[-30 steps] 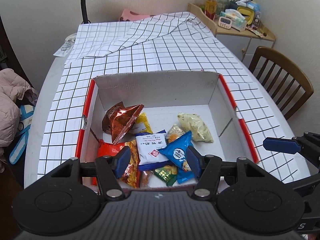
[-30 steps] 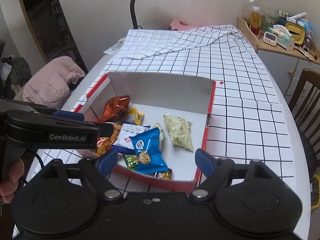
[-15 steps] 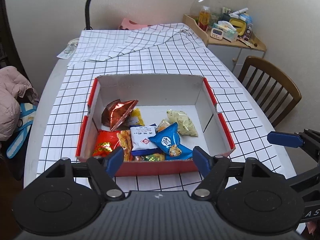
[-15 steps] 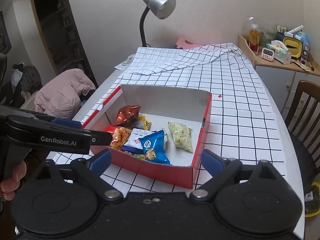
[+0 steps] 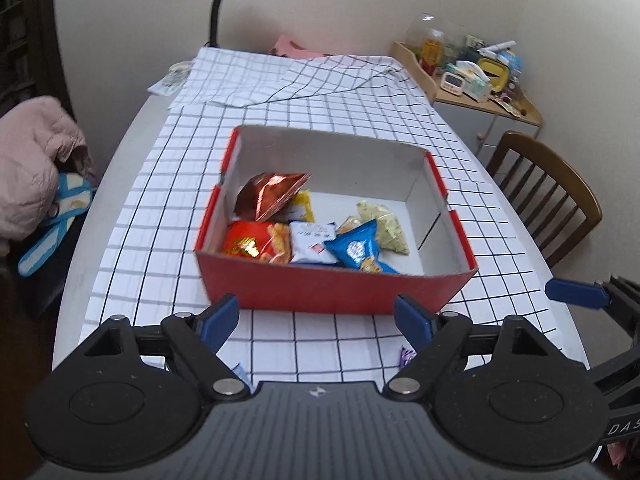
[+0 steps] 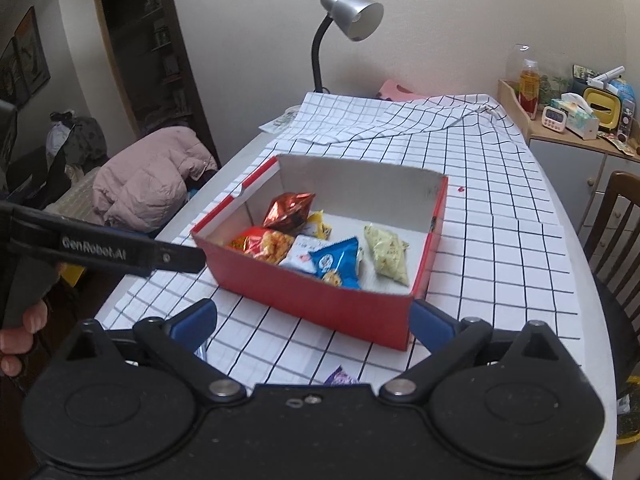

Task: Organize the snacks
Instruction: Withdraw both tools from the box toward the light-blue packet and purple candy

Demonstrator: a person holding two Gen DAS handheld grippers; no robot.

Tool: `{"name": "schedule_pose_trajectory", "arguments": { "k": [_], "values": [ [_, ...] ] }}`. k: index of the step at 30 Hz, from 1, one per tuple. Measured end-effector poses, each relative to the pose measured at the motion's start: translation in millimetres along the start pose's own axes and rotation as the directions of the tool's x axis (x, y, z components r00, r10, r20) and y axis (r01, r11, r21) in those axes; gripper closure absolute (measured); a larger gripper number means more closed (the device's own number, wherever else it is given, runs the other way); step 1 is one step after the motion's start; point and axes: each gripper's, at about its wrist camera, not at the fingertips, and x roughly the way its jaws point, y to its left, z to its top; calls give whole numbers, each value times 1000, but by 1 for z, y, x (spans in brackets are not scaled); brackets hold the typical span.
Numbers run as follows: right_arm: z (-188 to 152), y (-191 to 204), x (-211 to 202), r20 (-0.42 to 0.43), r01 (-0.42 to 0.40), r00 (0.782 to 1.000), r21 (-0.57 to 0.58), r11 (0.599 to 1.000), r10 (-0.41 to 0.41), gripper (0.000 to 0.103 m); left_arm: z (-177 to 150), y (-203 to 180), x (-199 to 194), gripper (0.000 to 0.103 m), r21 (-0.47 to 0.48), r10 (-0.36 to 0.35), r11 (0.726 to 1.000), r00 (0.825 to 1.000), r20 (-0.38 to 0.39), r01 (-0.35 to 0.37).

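We are holding left hand-held gripper (image 5: pixel 316 322) and right hand-held gripper (image 6: pixel 314 326) short of red box (image 5: pixel 332 288), jaws having just been opening, now spread wide, nothing between them. Snack packets (image 5: pixel 352 248) lying piled inside box on tabletop (image 5: pixel 132 216); we are judging sorting mostly done. Purple wrapper (image 6: pixel 340 378) lying outside, near box front. Lamp (image 6: pixel 352 20), chair (image 5: pixel 552 196) standing well apart, nothing blocking.

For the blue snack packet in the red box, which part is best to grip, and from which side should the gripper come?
Grip the blue packet by its raised upper corner, coming from above. It lies propped on other snacks inside the red box, whose walls block a level approach, and that corner stands free. The right gripper, open and empty, seems nearer.
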Motion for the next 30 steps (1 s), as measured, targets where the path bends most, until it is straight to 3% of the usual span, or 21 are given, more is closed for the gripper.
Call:
{"name": "schedule_pose_trajectory", "arguments": {
  "k": [9, 22, 28, 30],
  "values": [
    [-33, 7, 14, -51, -9, 999, -18, 1000, 8, 1, -33, 26, 12, 18, -108, -3, 994, 998, -61, -4],
    [-66, -4, 54, -157, 10, 987, -56, 998, -19, 4, -70, 49, 61, 17, -198, 89, 972, 975, -203, -130],
    [-68, -9, 77, -199, 26, 979, -78, 997, -41, 11, -77, 55, 78, 17, -219, 119, 960, 963, -243, -174],
    [-68, -12, 86, -216, 32, 975, -88, 996, -51, 18, -78, 55, 83, 17, -218, 129, 958, 959, -252, -186]
  ]
}}
